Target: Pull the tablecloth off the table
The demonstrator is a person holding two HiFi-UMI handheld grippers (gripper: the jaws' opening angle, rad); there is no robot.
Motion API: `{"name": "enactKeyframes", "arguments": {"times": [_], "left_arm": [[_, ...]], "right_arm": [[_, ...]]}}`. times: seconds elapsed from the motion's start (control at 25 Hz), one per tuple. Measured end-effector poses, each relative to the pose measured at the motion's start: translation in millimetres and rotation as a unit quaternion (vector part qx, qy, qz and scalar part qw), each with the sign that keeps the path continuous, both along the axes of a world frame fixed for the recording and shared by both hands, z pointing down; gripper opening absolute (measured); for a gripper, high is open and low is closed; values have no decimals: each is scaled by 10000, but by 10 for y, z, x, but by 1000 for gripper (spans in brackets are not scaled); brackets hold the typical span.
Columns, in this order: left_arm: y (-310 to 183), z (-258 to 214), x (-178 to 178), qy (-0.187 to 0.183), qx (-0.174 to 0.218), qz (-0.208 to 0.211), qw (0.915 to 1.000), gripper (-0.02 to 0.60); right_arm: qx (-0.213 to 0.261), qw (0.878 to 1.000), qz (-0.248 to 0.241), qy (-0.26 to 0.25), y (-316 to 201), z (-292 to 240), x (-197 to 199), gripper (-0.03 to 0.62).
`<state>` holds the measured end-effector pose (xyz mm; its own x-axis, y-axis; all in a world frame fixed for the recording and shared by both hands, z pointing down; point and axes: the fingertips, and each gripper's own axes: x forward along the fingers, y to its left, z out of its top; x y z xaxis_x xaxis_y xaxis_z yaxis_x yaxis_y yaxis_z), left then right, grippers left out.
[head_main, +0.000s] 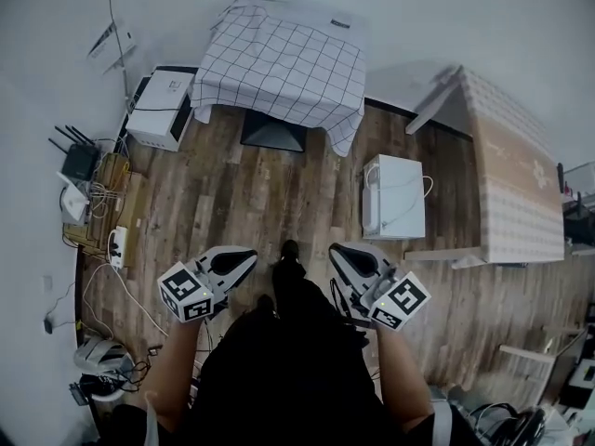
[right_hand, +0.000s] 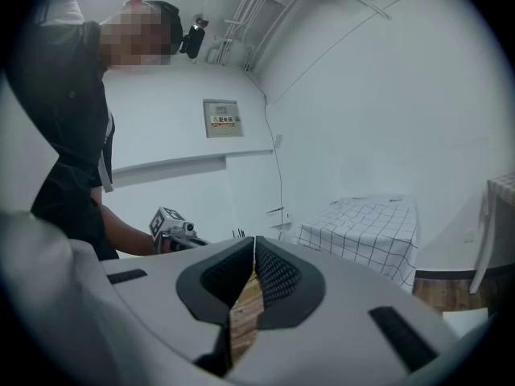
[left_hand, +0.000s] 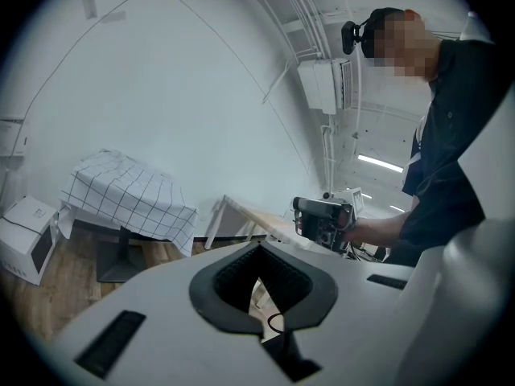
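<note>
A white tablecloth with a black grid (head_main: 279, 63) drapes over a small pedestal table at the far side of the room, against the wall. It also shows at the left in the left gripper view (left_hand: 129, 199) and at the right in the right gripper view (right_hand: 366, 232). Both grippers are held close to the person's body, well short of the table. My left gripper (head_main: 244, 260) (left_hand: 259, 252) is shut with nothing in it. My right gripper (head_main: 339, 254) (right_hand: 254, 244) is shut and empty too.
A white box (head_main: 395, 196) stands on the wooden floor to the right of the path to the table. A larger table with a beige patterned cover (head_main: 507, 175) is further right. A white appliance (head_main: 163, 108), routers and cables (head_main: 84, 175) lie along the left wall.
</note>
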<state>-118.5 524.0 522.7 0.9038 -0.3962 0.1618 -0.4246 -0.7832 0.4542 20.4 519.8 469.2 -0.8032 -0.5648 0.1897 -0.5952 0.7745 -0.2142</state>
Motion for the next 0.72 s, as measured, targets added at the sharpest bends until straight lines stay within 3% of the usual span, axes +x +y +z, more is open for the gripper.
{"name": "enactKeyframes", "arguments": {"times": [0.44, 0.72], "left_arm": [[-922, -120, 165, -307, -24, -158, 9994, 8], [-1536, -281, 368, -562, 28, -183, 9982, 8]], "right_arm": [[163, 9987, -430, -209, -906, -72, 140, 20], [348, 9961, -806, 20, -1536, -95, 248, 20]]}}
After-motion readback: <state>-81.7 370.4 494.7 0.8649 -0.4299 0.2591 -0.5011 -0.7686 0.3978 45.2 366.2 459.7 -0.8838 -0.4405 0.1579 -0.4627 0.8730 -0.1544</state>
